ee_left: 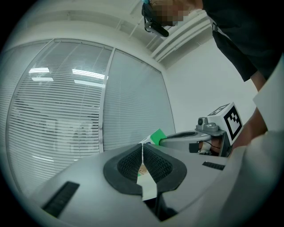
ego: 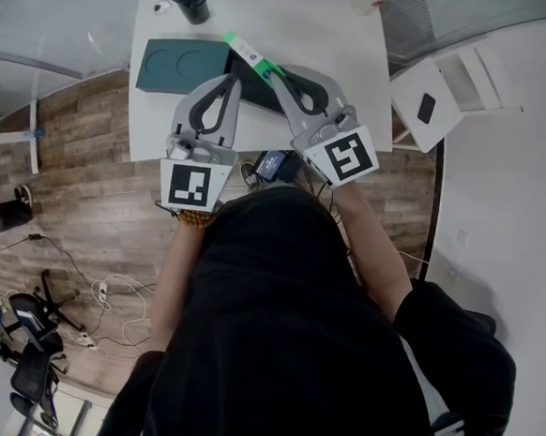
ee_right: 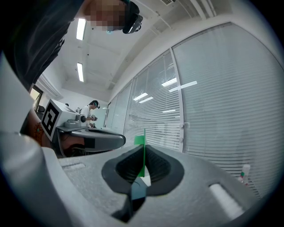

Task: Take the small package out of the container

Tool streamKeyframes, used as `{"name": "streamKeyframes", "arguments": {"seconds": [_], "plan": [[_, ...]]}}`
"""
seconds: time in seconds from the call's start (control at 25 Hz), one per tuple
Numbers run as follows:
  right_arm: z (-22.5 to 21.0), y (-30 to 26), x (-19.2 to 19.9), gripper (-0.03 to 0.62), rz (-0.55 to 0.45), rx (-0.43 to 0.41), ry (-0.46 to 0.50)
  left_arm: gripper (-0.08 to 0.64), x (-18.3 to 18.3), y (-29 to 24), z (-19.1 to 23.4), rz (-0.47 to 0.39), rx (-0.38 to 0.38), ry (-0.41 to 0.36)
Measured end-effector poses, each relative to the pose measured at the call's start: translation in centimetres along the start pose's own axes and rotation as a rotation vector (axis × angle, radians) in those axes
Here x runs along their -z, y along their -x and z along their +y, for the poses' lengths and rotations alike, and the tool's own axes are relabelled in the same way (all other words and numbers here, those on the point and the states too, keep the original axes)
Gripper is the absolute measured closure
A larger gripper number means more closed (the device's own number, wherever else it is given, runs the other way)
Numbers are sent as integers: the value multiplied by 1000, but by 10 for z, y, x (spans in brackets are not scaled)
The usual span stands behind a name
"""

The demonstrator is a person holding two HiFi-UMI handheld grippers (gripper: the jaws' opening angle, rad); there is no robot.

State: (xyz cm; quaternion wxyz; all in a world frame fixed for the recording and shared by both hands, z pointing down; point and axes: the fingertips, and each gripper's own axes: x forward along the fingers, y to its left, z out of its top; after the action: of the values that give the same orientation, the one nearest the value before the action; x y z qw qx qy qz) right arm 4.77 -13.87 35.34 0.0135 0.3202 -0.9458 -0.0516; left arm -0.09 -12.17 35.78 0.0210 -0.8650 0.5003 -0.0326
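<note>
The small package [ego: 251,56], a thin green-and-white sachet held up over the right end of the container [ego: 168,63], looks light, limp and easily creased, so the left gripper [ee_left: 143,165] and right gripper [ee_right: 143,167], each pinched tight on its flat edge, seem well placed.
</note>
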Motion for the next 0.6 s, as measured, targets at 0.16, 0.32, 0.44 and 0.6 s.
{"name": "streamKeyframes", "arguments": {"seconds": [0.16, 0.32, 0.44, 0.6], "plan": [[2, -1, -1, 592, 4, -4, 10, 549, -1, 0, -1, -4, 2, 1], [1, -1, -1, 592, 7, 5, 2, 549, 0, 0, -1, -2, 5, -3], [0, 0, -1, 592, 8, 10, 2, 549, 1, 1, 0, 3, 3, 1], [-2, 0, 0, 592, 10, 16, 1, 549, 1, 2, 0, 3, 2, 2]]}}
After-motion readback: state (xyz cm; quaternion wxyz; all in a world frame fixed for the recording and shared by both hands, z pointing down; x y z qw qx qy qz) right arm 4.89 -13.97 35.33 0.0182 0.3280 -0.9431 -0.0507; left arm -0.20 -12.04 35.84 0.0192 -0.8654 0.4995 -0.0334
